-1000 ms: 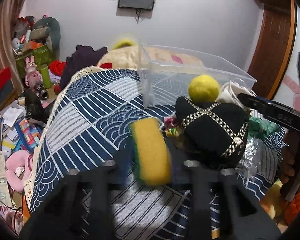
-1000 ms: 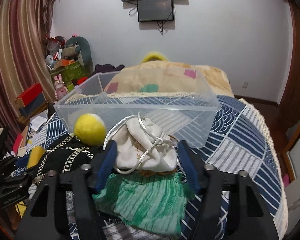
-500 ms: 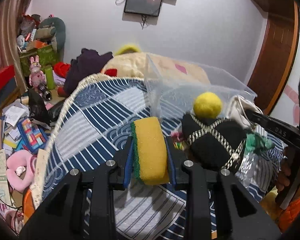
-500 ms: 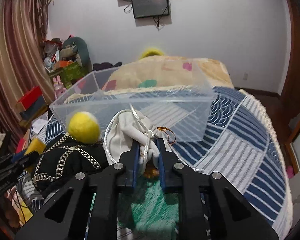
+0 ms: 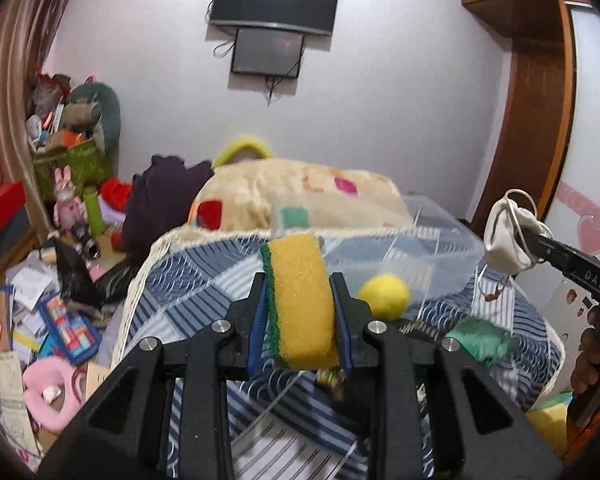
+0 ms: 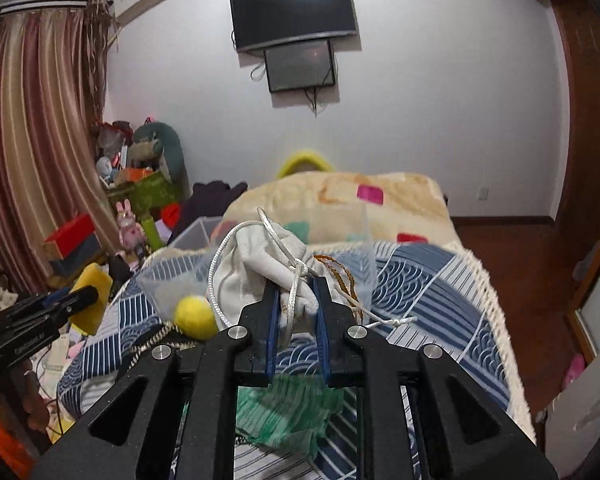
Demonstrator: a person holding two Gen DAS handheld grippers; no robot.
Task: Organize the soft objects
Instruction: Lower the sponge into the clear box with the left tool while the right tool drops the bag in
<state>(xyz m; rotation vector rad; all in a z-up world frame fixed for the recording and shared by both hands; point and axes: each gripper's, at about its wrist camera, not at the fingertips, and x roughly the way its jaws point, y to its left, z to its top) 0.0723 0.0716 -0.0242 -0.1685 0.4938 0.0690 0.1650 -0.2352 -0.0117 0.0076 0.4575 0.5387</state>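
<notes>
My left gripper [image 5: 298, 280] is shut on a yellow sponge with a green scouring side [image 5: 298, 300], held up above the bed. My right gripper [image 6: 296, 284] is shut on a white drawstring pouch [image 6: 256, 260], also lifted; it shows at the right of the left wrist view [image 5: 508, 240]. A clear plastic bin [image 5: 432, 240] stands on the blue patterned bedspread [image 6: 432, 292] ahead of both grippers. A yellow felt ball [image 5: 384, 294] lies in front of the bin. A green knit cloth [image 6: 288, 412] lies below my right gripper.
A beige blanket with coloured patches [image 5: 296, 196] is heaped behind the bin. The floor to the left is cluttered with boxes, papers and toys [image 5: 60, 320]. A wooden door [image 5: 536, 120] stands at the right. The bed's fringed edge [image 6: 496, 320] runs along the right.
Both grippers closed on their objects and lifted them: the left raised the sponge, the right raised the pouch off the green cloth. Both views have tilted upward.
</notes>
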